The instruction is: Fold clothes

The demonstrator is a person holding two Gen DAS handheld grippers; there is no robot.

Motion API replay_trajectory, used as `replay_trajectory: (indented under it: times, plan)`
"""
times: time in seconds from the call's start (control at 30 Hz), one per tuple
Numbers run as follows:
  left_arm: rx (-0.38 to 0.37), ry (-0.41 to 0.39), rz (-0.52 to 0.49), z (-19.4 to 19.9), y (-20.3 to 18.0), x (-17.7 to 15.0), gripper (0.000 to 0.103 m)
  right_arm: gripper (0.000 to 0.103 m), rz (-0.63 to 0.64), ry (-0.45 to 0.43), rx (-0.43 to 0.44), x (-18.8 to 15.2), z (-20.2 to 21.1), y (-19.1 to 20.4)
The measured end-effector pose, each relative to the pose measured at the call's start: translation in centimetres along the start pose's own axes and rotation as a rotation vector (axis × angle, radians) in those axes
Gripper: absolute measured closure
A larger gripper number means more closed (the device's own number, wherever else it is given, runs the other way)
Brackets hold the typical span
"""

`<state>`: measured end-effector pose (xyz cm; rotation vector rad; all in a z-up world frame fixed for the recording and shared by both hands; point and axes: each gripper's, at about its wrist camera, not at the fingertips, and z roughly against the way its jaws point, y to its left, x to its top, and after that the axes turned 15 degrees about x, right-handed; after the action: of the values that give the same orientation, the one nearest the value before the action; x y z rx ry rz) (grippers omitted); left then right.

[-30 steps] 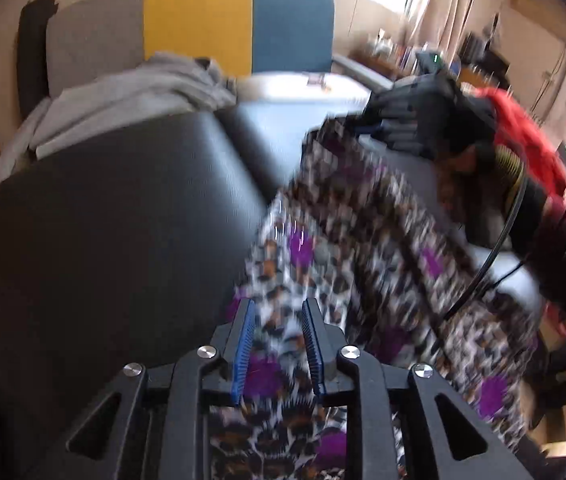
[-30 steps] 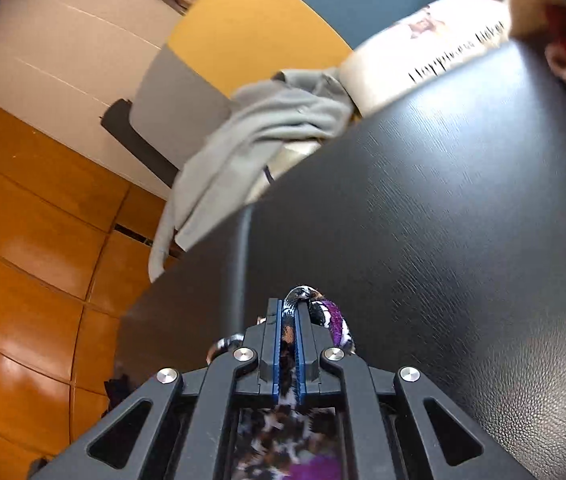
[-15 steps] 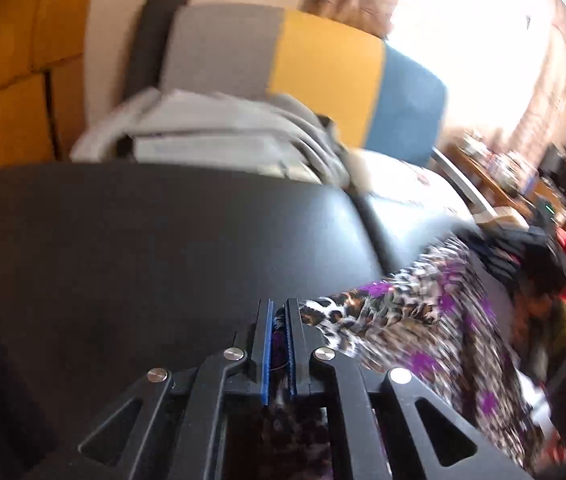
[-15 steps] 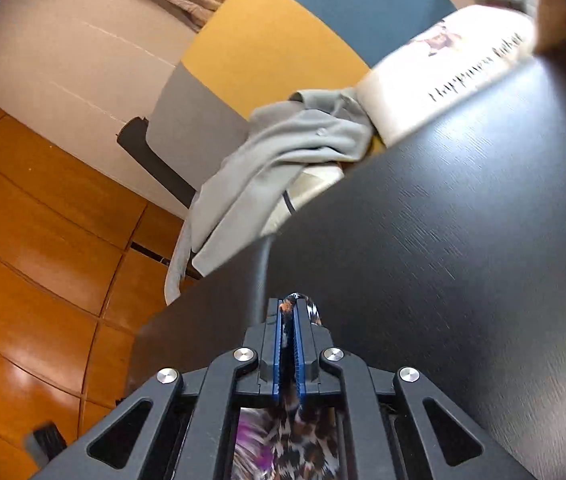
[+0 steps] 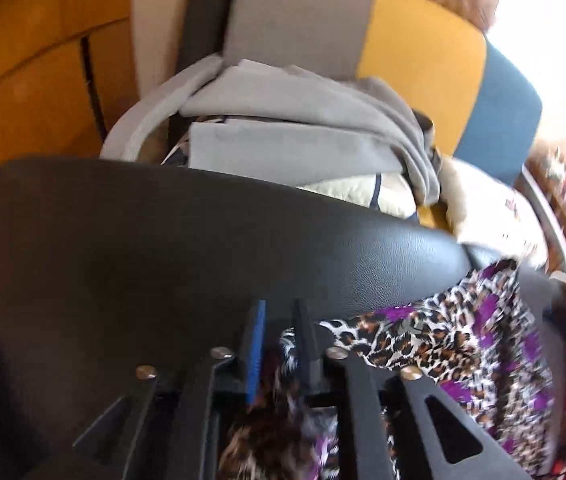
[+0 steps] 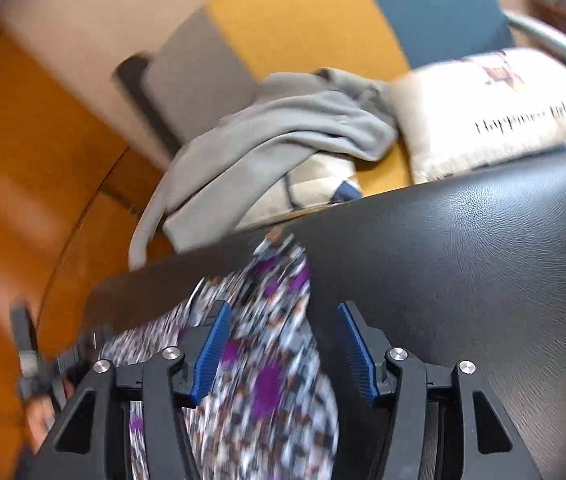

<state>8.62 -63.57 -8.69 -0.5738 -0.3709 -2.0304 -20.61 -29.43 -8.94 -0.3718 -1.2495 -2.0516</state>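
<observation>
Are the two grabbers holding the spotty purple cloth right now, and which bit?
Neither is pinching it. The right gripper has jaws opening wide, the leopard-print cloth lying loose between them. The left gripper is opening too; the cloth's edge sits between its fingers, not squeezed.

The black leather surface (image 5: 203, 240) lies bare left of the leopard-print garment (image 5: 463, 344); beyond its far edge, grey clothes (image 5: 295, 136) crowd the chair (image 5: 423, 40).

The left gripper (image 5: 279, 312), black with blue ribbed pads, angles down over the black leather tabletop (image 5: 163, 248), its jaws opening from a narrow gap. The right gripper (image 6: 281, 320) tilts over the same tabletop's far edge, its jaws opening wide.
</observation>
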Motion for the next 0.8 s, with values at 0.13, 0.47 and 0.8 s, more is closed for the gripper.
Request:
replay_trajectory:
  times: [0.13,0.47,0.8]
  plan:
    - [-0.107,0.039,0.084,2.0,3.7,-3.0,0.087,0.029,0.162,0.116,0.142,-6.0,4.1,6.0]
    - [-0.286,0.112,0.084,9.2,8.8,-19.4,0.086,0.023,-0.104,0.24,0.321,-26.5,12.2,10.4]
    - [-0.326,0.168,0.15,12.9,13.0,-28.8,0.086,0.088,-0.273,0.197,0.359,-32.0,6.7,11.0]
